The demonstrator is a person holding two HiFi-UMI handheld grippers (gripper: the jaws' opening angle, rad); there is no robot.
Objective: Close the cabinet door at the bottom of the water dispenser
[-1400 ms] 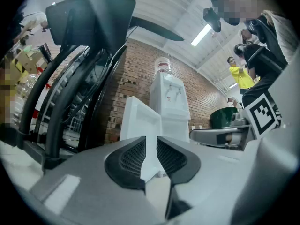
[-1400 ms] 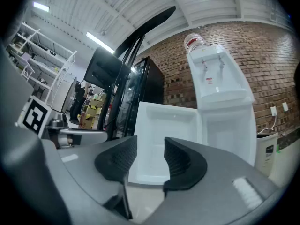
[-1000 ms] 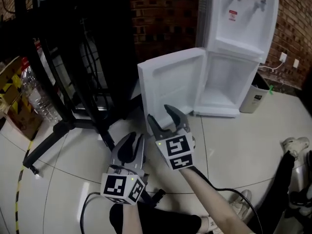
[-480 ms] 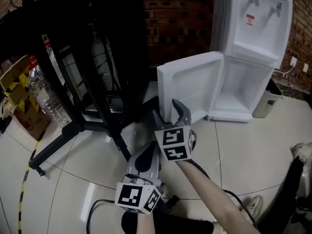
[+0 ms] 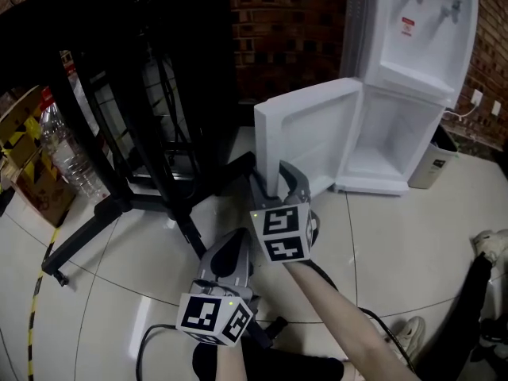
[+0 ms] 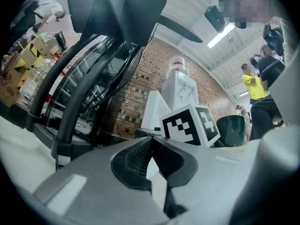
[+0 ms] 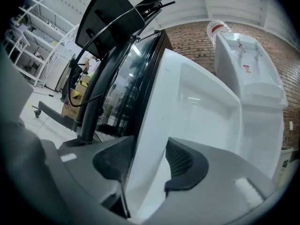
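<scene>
**Right hand-held gripper pinches the open cabinet door's edge**

The white water dispenser (image 5: 413,62) stands against a brick wall at the upper right of the head view. Its cabinet door (image 5: 305,145) at the bottom is wide open, swung out to the left with its moulded inner face showing.

The right hand-held gripper (image 5: 274,182) is at the door's free edge. Its jaws have just been closing, and in the right gripper view the edge fills the gap between them, one pad on the outer face and one on the inner face.

The left hand-held gripper (image 5: 236,244) hangs lower and nearer the person, over the tiled floor (image 5: 397,236), apart from the door. Its jaws are pressed together with nothing between them.

A red-and-white label (image 5: 406,21) sits between the dispenser's taps, its print too small to read. Both marker cubes carry black-and-white square patterns, without words.

At the left, cardboard boxes (image 5: 36,173) bear yellow-and-black striped tape beside clear plastic bottles (image 5: 67,153), one with a red cap. A black stand (image 5: 159,133) rises left of the door.
</scene>
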